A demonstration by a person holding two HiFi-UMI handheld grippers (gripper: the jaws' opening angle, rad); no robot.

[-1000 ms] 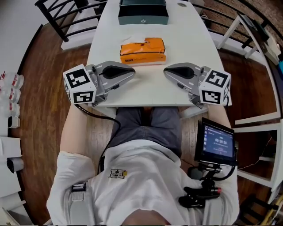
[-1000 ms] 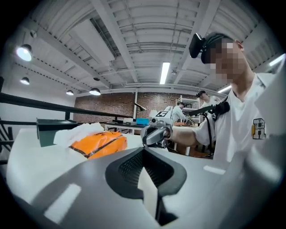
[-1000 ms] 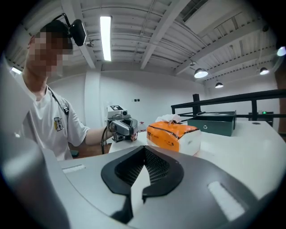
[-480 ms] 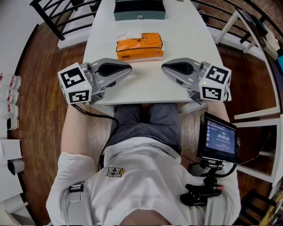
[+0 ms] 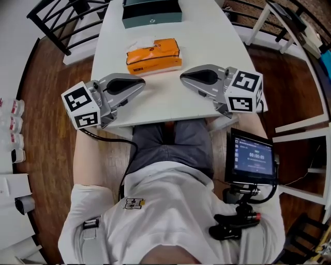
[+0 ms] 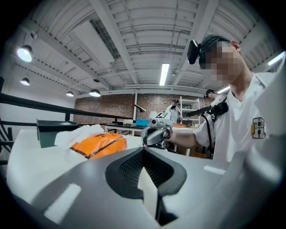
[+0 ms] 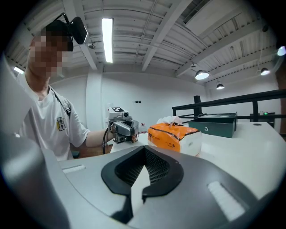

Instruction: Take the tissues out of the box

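At the upper centre of the head view, the orange tissue pack (image 5: 154,56) lies on the white desk (image 5: 212,52), with a white tissue (image 5: 140,44) poking from its top and a dark green box (image 5: 152,12) beyond it. Over the last second only the view has slid slightly. The left tongs (image 5: 139,84) and the right tongs (image 5: 184,77) stay closed and empty near the lower desk edge, apart from the pack. By my reading, the pull has not started.

White table (image 5: 207,46) carries an orange tissue pack (image 5: 154,56) and a dark green box (image 5: 151,13)
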